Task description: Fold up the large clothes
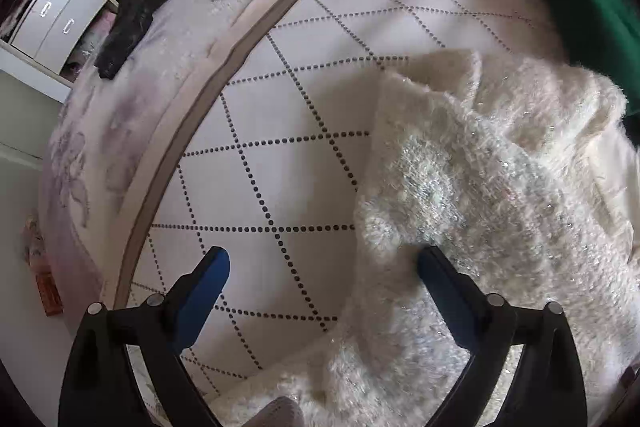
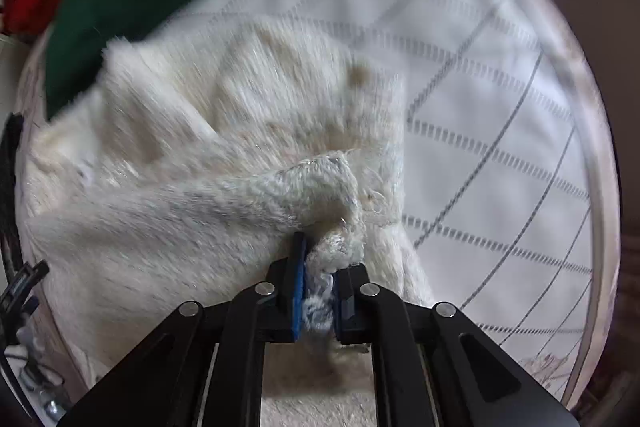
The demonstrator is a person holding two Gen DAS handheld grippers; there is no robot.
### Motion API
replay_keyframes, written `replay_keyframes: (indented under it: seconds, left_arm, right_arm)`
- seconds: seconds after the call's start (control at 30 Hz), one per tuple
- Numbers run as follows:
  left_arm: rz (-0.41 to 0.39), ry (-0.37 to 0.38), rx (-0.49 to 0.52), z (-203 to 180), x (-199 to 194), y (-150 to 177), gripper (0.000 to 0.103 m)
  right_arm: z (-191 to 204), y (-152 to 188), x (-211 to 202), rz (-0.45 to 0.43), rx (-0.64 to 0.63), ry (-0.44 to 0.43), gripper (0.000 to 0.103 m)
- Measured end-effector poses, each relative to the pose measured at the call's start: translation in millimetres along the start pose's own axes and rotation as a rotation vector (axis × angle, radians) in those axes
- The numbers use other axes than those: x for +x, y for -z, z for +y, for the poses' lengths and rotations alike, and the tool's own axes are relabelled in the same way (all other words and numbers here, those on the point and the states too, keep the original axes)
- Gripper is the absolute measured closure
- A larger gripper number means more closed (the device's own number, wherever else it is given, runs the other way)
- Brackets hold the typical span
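While the right gripper (image 2: 320, 291) pinches a bunched edge of the fluffy white garment (image 2: 192, 155) lying on the bed (image 2: 500, 107), the left gripper (image 1: 320, 279), wide apart and empty, should catch the opposite edge and pull level.

Bed (image 1: 288, 131): white quilted cover with dotted diamond lines, edged by a beige band (image 1: 192, 131).
Outside the band: pale floral fabric (image 1: 120, 99), purple and pink blooms.
Drawers (image 1: 56, 23): white, two handles, beyond the bed's far left corner.
Wall (image 1: 24, 131): pale, at left.
Floor: beige carpet (image 2: 320, 403) under the near edge.
Light: soft daylight.
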State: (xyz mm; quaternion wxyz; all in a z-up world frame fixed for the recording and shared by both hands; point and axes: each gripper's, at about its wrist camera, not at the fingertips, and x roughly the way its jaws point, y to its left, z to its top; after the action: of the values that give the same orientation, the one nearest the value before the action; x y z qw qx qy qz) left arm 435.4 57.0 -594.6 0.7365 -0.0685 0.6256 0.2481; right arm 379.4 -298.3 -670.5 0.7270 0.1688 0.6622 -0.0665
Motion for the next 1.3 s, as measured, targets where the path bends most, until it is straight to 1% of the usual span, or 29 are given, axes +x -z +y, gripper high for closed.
replay_keyframes:
  seconds: [0.07,0.1,0.13,0.17,0.23,0.27,0.33,0.37,0.4,0.43,0.5,0.53,0.57,0.6,0.63,0.7,0.73,0.77,0.93,0.97,1.0,1.03,1.1,1.13,1.17,1.2,1.23,1.27,1.3]
  left_arm:
    - [-0.018,0.006,0.01,2.0,-14.5,-0.2,0.005]
    - [-0.027,0.012,0.014,2.1,-22.8,0.0,0.005]
    - [-0.038,0.029,0.018,1.7,-35.8,0.3,0.005]
    - [-0.046,0.038,0.023,-0.7,-44.1,-1.0,0.005]
    - [-0.077,0.055,0.058,-12.6,-63.2,-6.6,0.005]
    - [-0.098,0.057,0.089,-24.6,-71.9,-12.1,0.005]
    - [-0.115,0.062,0.14,-49.8,-74.2,-25.6,0.005]
    - [-0.114,0.062,0.161,-65.0,-70.7,-32.4,0.005]
    - [-0.106,0.068,0.181,-77.2,-65.3,-38.5,0.005]
    - [-0.092,0.067,0.205,-91.3,-56.7,-44.3,0.005]
    - [-0.07,0.043,0.262,-117.7,-35.8,-53.5,0.005]
    - [-0.064,0.01,0.295,-130.0,-23.5,-56.9,0.005]
    - [-0.064,-0.011,0.309,-133.5,-16.7,-57.9,0.005]
    - [-0.073,-0.031,0.324,-136.9,-9.9,-58.9,0.005]
    - [-0.08,-0.038,0.331,-138.3,-7.5,-60.3,0.005]
    - [-0.091,-0.031,0.322,-134.5,-6.3,-62.2,0.005]
    - [-0.095,-0.026,0.315,-132.6,-6.9,-63.0,0.005]
    - [-0.1,-0.026,0.31,-130.4,-7.4,-64.4,0.005]
    - [-0.112,-0.016,0.257,-120.5,-15.3,-75.0,0.005]
    - [-0.117,-0.013,0.252,-120.8,-16.7,-78.5,0.005]
    - [-0.119,-0.015,0.25,-120.7,-17.6,-81.1,0.005]
    - [-0.122,-0.015,0.246,-120.1,-19.2,-83.7,0.005]
    - [-0.121,0.0,0.233,-118.1,-23.6,-86.0,0.005]
    - [-0.135,0.009,0.221,-114.7,-29.4,-86.4,0.005]
    - [-0.153,0.012,0.212,-112.1,-34.7,-86.7,0.005]
    - [-0.178,0.008,0.203,-108.7,-40.9,-85.6,0.005]
    - [-0.193,0.002,0.197,-107.1,-44.9,-83.6,0.005]
    - [-0.225,-0.023,0.188,-104.2,-49.7,-80.9,0.005]
    - [-0.245,-0.042,0.185,-103.2,-51.2,-78.9,0.004]
  right_arm:
    - [-3.5,-1.0,-7.7,0.013,0.023,0.015,0.061]
    - [-6.7,-1.1,-14.7,0.026,0.046,0.029,0.056]
    - [-10.5,-0.2,-24.9,0.021,0.075,0.026,0.055]
    - [-11.5,0.3,-37.3,0.002,0.092,-0.003,0.055]
    - [-3.2,-1.2,-58.5,-0.028,0.088,-0.047,0.055]
    - [3.6,-3.3,-65.8,-0.04,0.075,-0.071,0.051]
    - [27.5,-13.2,-71.9,-0.042,0.025,-0.128,0.046]
    - [41.9,-20.2,-69.2,-0.04,-0.001,-0.151,0.046]
    - [58.9,-30.6,-61.4,-0.039,-0.037,-0.155,0.046]
    - [73.3,-40.2,-51.5,-0.038,-0.07,-0.138,0.046]
    - [102.1,-53.2,-27.0,-0.018,-0.141,-0.092,0.046]
    - [111.0,-62.9,-9.7,0.012,-0.177,-0.071,0.046]
    - [122.6,-71.7,12.2,0.056,-0.214,-0.029,0.046]
    - [128.4,-75.6,24.9,0.083,-0.23,-0.008,0.046]
    - [134.8,-78.4,34.1,0.092,-0.252,0.008,0.048]
    - [143.5,-79.2,29.7,0.046,-0.279,0.018,0.101]
    - [147.7,-79.7,21.5,0.015,-0.292,0.014,0.098]
    - [150.0,-80.3,15.4,-0.011,-0.284,0.01,0.099]
    - [146.6,-88.2,-39.6,-0.194,-0.184,-0.054,0.099]
    - [148.1,-94.6,-45.9,-0.214,-0.169,-0.066,0.099]
    - [148.9,-101.3,-44.6,-0.197,-0.159,-0.074,0.099]
    - [149.3,-108.2,-34.7,-0.141,-0.148,-0.081,0.098]
    - [146.9,-118.0,-4.0,0.02,-0.133,-0.062,0.094]
    - [144.7,-118.9,1.0,0.061,-0.133,-0.059,0.094]
    - [142.3,-118.9,-4.9,0.065,-0.123,-0.09,0.091]
    - [141.4,-118.1,-14.6,0.043,-0.119,-0.118,0.088]
    - [140.5,-115.9,-27.7,0.014,-0.121,-0.152,0.078]
    - [141.7,-110.3,-45.1,-0.027,-0.127,-0.194,0.059]
    - [143.3,-105.1,-54.4,-0.047,-0.135,-0.229,0.05]
